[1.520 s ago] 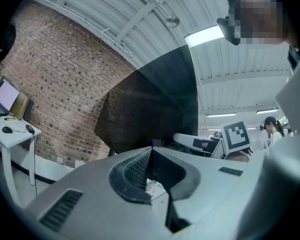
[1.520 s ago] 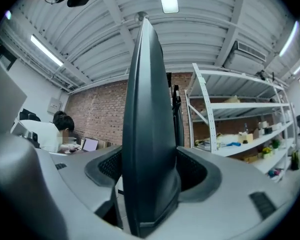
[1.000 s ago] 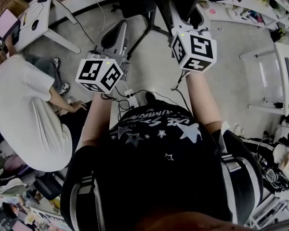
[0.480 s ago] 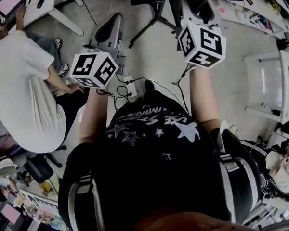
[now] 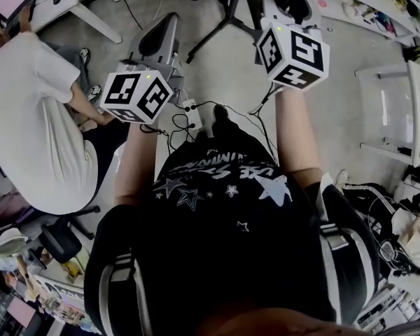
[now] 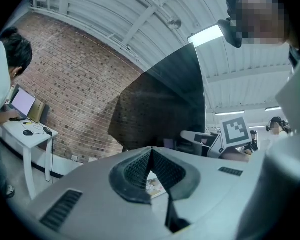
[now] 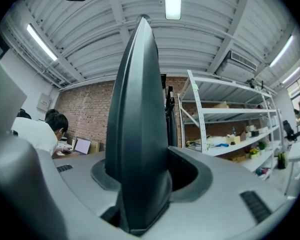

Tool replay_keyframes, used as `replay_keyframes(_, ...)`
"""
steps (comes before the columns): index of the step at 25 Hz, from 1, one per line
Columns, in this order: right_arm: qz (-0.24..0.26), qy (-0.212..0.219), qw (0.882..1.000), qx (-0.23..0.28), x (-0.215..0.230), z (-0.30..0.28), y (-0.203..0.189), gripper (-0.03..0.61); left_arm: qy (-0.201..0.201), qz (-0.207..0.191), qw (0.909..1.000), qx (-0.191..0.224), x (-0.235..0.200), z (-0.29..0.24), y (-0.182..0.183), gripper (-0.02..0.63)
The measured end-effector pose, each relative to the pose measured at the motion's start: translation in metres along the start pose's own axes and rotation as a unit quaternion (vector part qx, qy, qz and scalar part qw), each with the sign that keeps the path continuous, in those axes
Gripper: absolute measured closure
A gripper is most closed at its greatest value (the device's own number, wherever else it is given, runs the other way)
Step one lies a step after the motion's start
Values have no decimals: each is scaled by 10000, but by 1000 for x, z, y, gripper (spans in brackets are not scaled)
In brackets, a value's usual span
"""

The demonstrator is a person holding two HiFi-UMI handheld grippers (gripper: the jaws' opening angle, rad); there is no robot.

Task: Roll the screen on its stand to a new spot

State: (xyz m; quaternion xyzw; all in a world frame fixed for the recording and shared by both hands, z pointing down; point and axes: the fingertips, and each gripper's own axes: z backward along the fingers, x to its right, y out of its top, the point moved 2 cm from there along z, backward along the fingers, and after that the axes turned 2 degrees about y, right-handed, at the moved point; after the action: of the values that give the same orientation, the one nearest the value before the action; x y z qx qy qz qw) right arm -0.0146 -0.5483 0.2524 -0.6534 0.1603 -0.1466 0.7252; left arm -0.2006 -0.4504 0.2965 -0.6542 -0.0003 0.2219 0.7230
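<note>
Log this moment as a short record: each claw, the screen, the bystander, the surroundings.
left claw: shut, nothing seen between its pads
right claw: shut on the edge of the screen
screen: dark panel, rising from between the right claw's jaws
bystander: person in a white shirt, on the holder's left, at a laptop
backdrop: brick wall, white shelving
floor: loose cables ahead of the holder

Shows a person in a white shirt [image 5: 28, 117] leaning toward a laptop [image 6: 23, 102] on a white desk [image 6: 17, 130] against a brick wall [image 6: 70, 84]. Elsewhere: 1 power strip [image 5: 190, 107], tangled cables [image 5: 178, 128], cluttered metal shelving [image 7: 225, 111].
</note>
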Motion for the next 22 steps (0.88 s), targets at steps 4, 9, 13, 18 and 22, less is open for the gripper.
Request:
replay_keyframes(4,-13,-57,10000,36,-12,13,4,365,-160,9,9999,-48,3,19,2,603)
replay_keyframes(9,-45,-98,9999,77,-20,31,5,365,-303,44,9994,-131,6,39,-3,603)
replay_keyframes(13,-49,-124,9998,122,-22,46,9,364,-322,69,9994,-83,17,50,-3,603)
replay_keyframes(18,-68,-149,9998,110,-26,59,7,364,-304,15,9995,-31,26,67,-1,603)
replay_keyframes(22,-112,-147,9998,102,-17,65,9,364,-258,-20,9997,41,40,74,3,603)
